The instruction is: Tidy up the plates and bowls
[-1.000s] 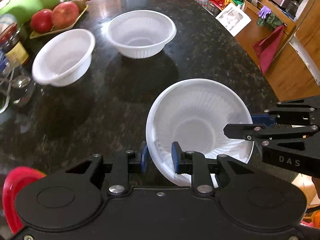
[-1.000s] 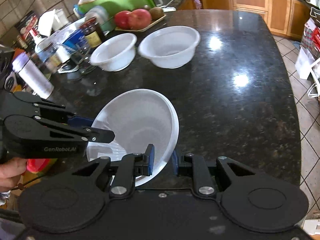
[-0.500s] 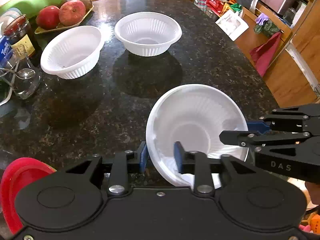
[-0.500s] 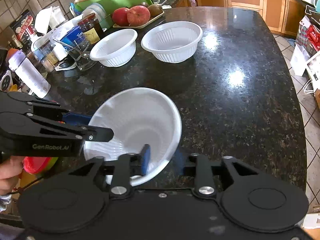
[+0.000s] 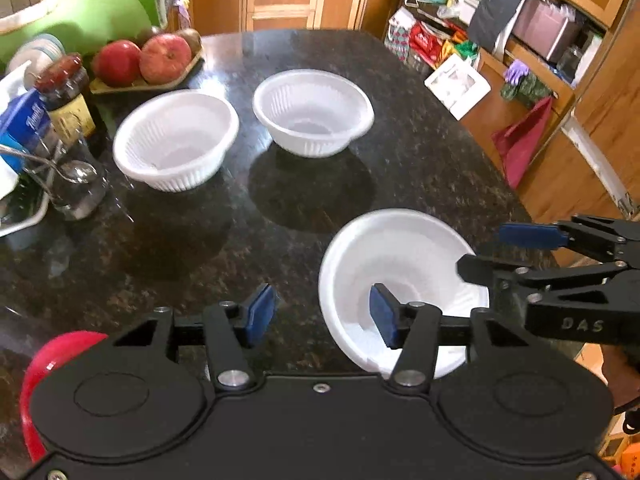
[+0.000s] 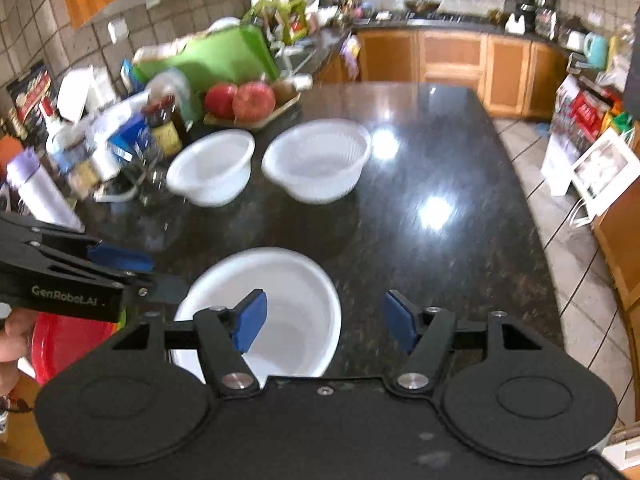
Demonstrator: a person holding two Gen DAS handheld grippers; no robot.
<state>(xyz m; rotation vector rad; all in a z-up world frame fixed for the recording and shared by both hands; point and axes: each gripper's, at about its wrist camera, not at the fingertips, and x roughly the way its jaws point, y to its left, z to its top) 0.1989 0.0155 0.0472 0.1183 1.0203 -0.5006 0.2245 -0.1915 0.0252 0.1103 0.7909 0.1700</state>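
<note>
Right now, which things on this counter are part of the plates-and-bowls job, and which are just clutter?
Job:
near white bowl
left far bowl
right far bowl
red plate

Lying about:
apples on their tray
dark jar
green board
white bottle

Left tool [image 5: 322, 312]: jaws spread wide, blue pads [image 5: 260, 312] apart, nothing between them. Right tool [image 6: 324, 322]: jaws also spread wide, gripping nothing. Tools held close side by side, each showing in the other's view. Left hand [image 6: 10, 344] partly seen at frame edge.
</note>
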